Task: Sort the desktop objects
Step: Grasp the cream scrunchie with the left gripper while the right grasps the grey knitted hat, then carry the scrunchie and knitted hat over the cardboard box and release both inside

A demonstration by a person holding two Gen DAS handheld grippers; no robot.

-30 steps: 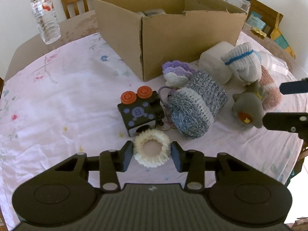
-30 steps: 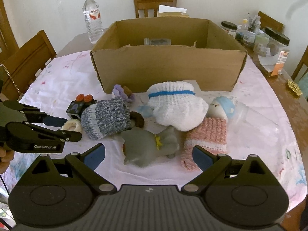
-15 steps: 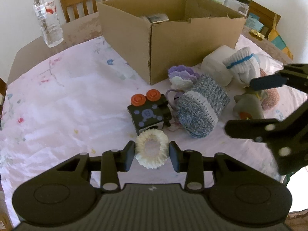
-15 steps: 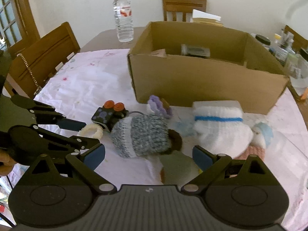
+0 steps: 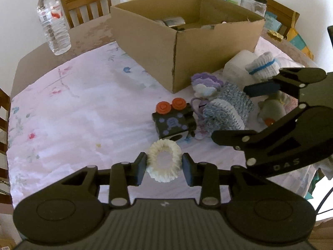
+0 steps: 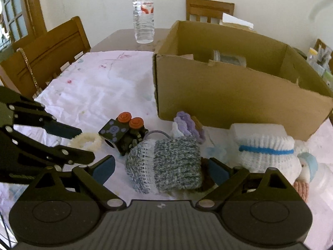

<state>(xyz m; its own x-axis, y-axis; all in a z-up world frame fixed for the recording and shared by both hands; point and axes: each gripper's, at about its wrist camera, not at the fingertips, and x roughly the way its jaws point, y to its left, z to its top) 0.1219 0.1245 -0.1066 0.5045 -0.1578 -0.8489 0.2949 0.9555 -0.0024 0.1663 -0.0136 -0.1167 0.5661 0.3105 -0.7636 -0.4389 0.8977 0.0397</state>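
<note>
A cream knitted ring (image 5: 163, 164) is pinched between the pads of my left gripper (image 5: 163, 166), squeezed to an oval just in front of a black cube toy (image 5: 172, 120) with two orange buttons. My right gripper (image 6: 161, 169) straddles a grey-blue knitted cover (image 6: 166, 164) lying on its side. Its jaws are closing, with gaps still showing between the pads and the knit. In the right wrist view, the left gripper (image 6: 85, 143) holds the ring (image 6: 87, 139) at far left. The open cardboard box (image 6: 229, 93) stands behind the pile.
A purple crochet piece (image 5: 205, 83), a white knit with a blue stripe (image 6: 266, 152), a grey plush toy (image 5: 270, 110) and a pink knit lie right of the cover. A water bottle (image 5: 54, 25) stands at the back left. Wooden chairs ring the table; jars (image 5: 254, 4) stand back right.
My left pads have closed onto the cream ring, which now stands tilted up. My right gripper has swung left from the grey plush toy to either side of the grey-blue cover and narrowed slightly.
</note>
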